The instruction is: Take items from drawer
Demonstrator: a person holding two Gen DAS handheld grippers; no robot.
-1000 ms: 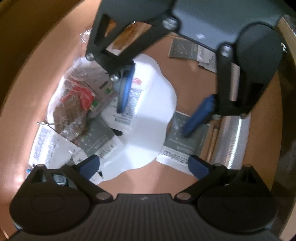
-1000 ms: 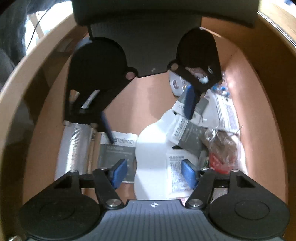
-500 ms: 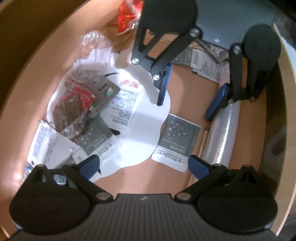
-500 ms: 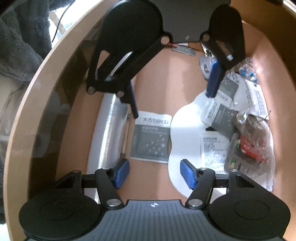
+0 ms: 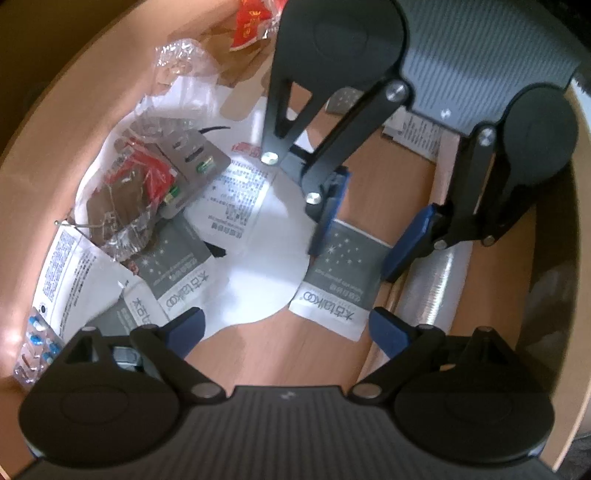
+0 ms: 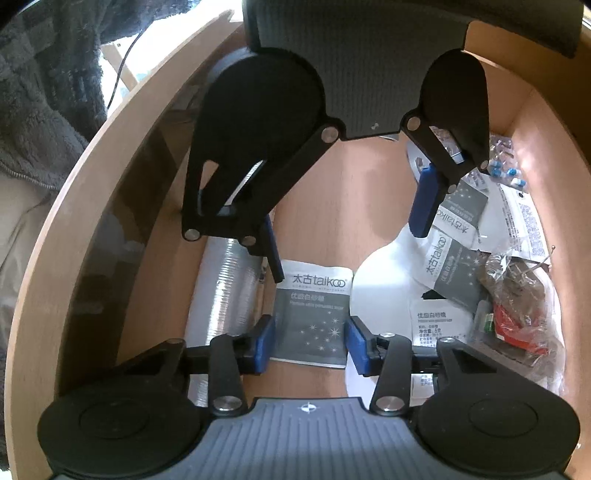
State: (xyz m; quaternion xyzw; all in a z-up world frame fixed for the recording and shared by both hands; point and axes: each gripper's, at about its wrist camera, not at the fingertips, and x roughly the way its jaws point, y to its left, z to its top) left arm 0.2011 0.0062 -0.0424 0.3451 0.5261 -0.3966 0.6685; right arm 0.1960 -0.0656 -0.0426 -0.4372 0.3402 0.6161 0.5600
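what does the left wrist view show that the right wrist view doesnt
Only the left wrist view shows the red packet at the far end of the drawer and the crinkled clear wrapper beside it.

Only the right wrist view shows the grey fleece garment outside the drawer wall.

Both show the taikoo sugar sachet between the open right gripper fingers, the clear ribbed roll, and the open left gripper.

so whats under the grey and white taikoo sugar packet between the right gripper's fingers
The grey and white taikoo sugar packet lies flat on the bare wooden drawer floor, between the open right gripper's pads. Its right edge touches the white paper sheet. Anything beneath it is hidden.
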